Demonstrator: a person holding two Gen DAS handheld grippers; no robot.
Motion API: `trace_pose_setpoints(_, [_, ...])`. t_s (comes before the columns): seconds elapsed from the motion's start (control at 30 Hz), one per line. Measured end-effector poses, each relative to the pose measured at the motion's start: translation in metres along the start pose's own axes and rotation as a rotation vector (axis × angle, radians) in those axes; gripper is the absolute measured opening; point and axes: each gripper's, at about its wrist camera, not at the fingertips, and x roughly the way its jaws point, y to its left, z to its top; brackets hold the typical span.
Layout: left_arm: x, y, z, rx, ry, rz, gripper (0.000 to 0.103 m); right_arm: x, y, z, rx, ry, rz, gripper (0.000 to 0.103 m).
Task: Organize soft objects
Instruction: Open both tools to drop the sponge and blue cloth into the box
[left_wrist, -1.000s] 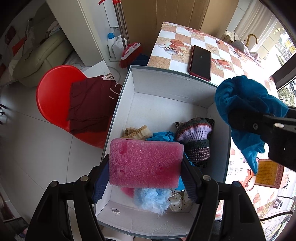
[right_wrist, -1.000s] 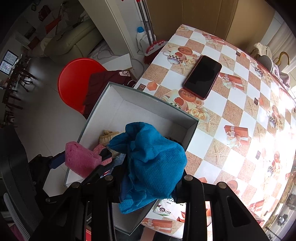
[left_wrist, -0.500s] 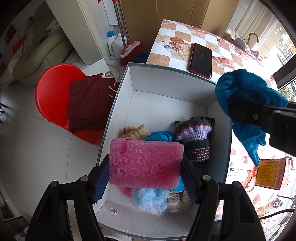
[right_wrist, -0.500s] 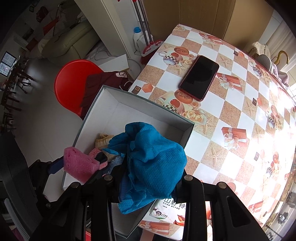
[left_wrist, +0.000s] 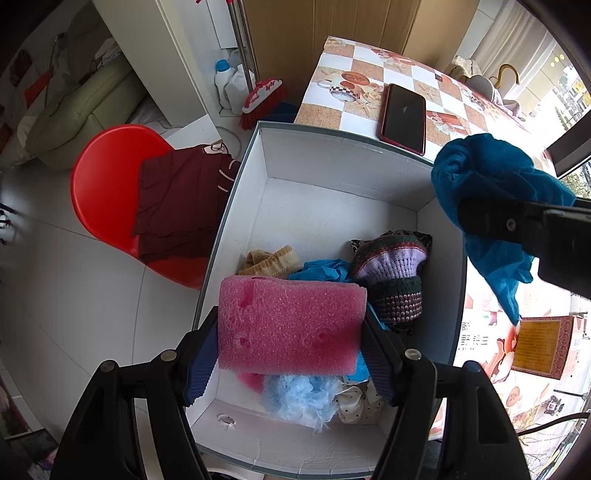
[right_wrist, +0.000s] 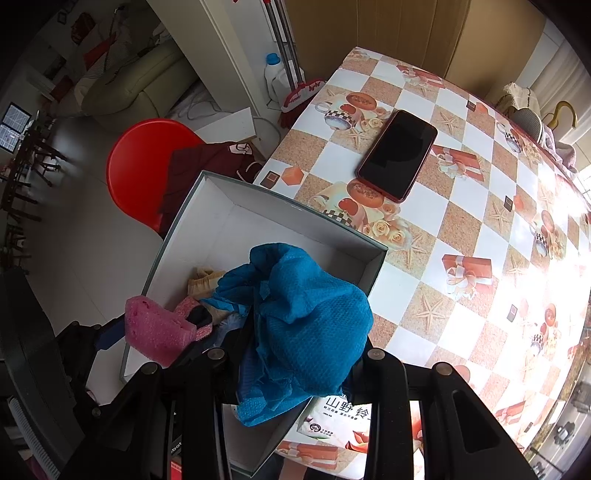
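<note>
Foam first seems the sensible order: the left gripper is clenched on a pink foam block, held by its two short ends directly above the open white box, while the right gripper is clamped on a crumpled teal cloth that hangs over the box's right-hand wall and the checked tablecloth. Already inside, bunched toward the near end, lie a striped knit hat, a tan knit piece, a blue cloth and a pale blue fluffy item; the far half of the floor is bare. To do this well, I would carry the foam toward that bare far half before lowering and releasing, so it lies flat instead of perching on the heap. The cloth should shift inward past the wall before it is let go, otherwise its trailing tail may drape outside. A red-cased phone lies well clear of both.
</note>
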Motion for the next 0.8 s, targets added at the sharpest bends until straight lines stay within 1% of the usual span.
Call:
trace_pose_setpoints(0.37, [0.0051, 0.0013, -0.0046, 0.012, 0.009, 0.01, 0.073, 0.0043, -0.0016, -0.0009, 0.002, 0.002, -0.006, 0.037])
trace_pose_setpoints(0.6, [0.001, 0.0022, -0.0067, 0.006, -0.022, -0.003, 0.075, 0.0039, -0.0039, 0.0002, 0.006, 0.0, -0.005, 0.037])
trace_pose_setpoints(0.63, [0.0006, 0.0021, -0.0068, 0.006, -0.024, -0.003, 0.075, 0.0041, -0.0044, -0.0004, 0.007, 0.001, -0.002, 0.045])
trace_pose_setpoints(0.67, [0.0003, 0.0021, -0.0072, 0.005, -0.027, -0.002, 0.079, 0.0036, -0.0042, -0.0006, 0.006, -0.002, -0.006, 0.049])
trace_pose_setpoints(0.7, [0.0002, 0.0024, -0.0077, 0.003, -0.026, 0.0, 0.08, 0.0031, -0.0038, -0.0003, 0.005, -0.006, -0.011, 0.049])
trace_pose_setpoints(0.8, [0.0015, 0.0033, -0.0093, -0.002, -0.015, -0.016, 0.081, 0.003, -0.0041, -0.0007, 0.005, -0.001, -0.012, 0.049])
